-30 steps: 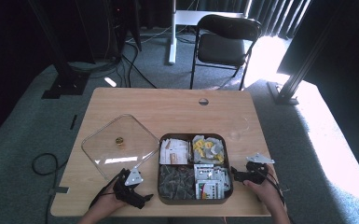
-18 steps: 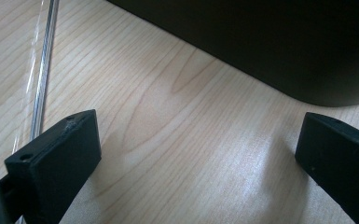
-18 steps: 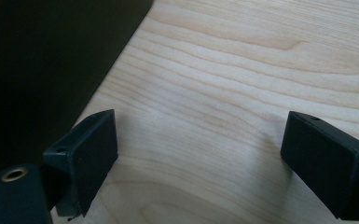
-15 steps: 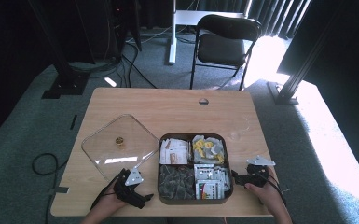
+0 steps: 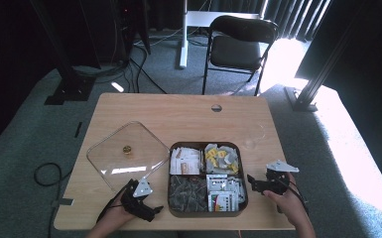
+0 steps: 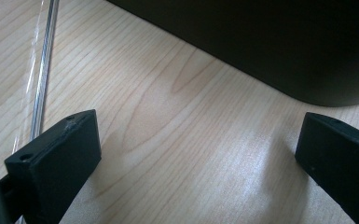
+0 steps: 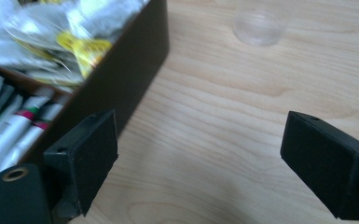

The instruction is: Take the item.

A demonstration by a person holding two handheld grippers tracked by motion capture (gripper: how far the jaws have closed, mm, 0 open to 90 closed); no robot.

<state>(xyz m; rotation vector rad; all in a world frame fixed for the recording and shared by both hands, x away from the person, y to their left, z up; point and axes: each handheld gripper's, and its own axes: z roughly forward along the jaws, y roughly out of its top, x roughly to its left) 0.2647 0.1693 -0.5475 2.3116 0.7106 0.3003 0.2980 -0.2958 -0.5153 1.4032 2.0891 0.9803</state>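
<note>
A light wooden table (image 5: 178, 111) with a round cable hole (image 5: 217, 107) stands on grey-green carpet (image 5: 30, 134). Behind it, a black chair (image 5: 240, 47) and a white desk leg (image 5: 182, 34). Dark curtains (image 5: 362, 64) frame a bright patch of sunlight (image 5: 287, 59) on the right; black cables (image 5: 47, 171) trail at the left

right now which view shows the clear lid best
The high view: the whole clear lid lies flat on the table, left of the tray, gold knob visible. The left gripper view catches just its edge.
</note>
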